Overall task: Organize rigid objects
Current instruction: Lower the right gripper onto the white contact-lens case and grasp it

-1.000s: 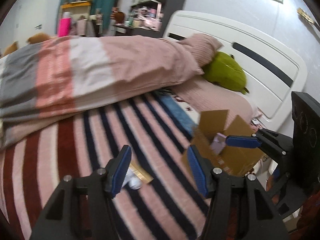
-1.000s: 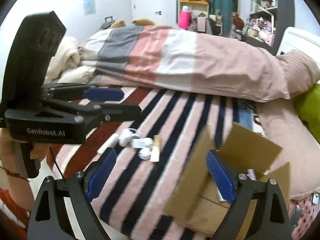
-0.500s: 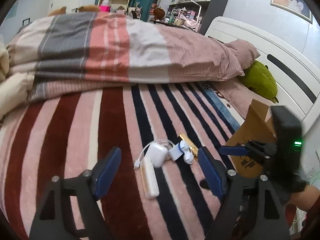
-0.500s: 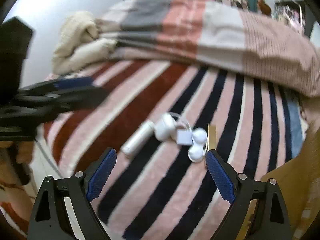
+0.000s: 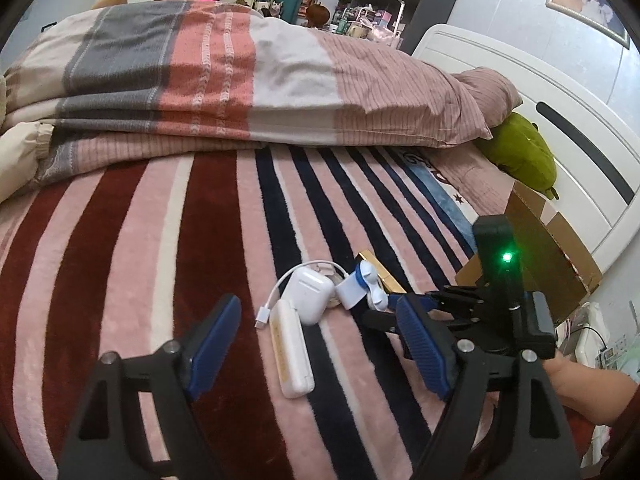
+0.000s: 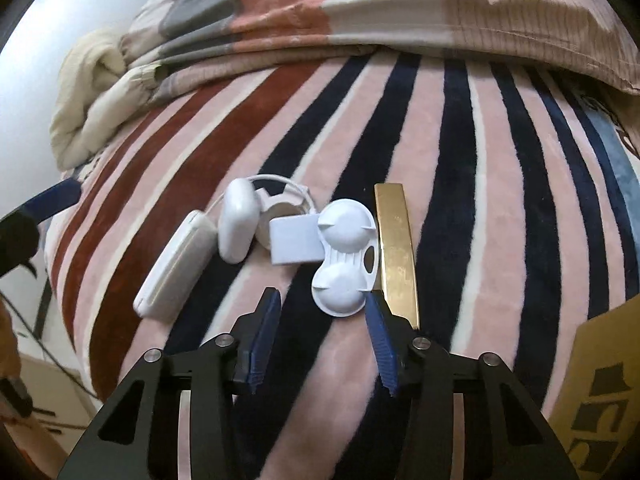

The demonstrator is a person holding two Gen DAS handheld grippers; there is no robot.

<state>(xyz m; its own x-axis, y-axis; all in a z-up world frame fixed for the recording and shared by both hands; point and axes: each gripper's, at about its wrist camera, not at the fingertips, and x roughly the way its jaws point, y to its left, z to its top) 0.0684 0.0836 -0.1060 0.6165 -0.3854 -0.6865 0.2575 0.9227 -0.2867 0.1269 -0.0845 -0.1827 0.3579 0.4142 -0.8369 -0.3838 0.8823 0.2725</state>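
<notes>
A wide plush blanket in pink, maroon and navy stripes (image 6: 440, 128) covers the bed, with a brown cardboard box (image 5: 544, 256) at its three o'clock edge. At the blanket's centre lies a small cluster: a long cream rectangular case (image 6: 172, 266), a gold flat bar (image 6: 396, 248), a white double-domed plastic case (image 6: 344, 256), and a white earbud case (image 6: 238, 226). The left gripper (image 5: 320, 344) gapes over the cream case, released. The right gripper (image 6: 320, 320), jaws just narrowing, sits at six o'clock of the domed case, pads clear.
</notes>
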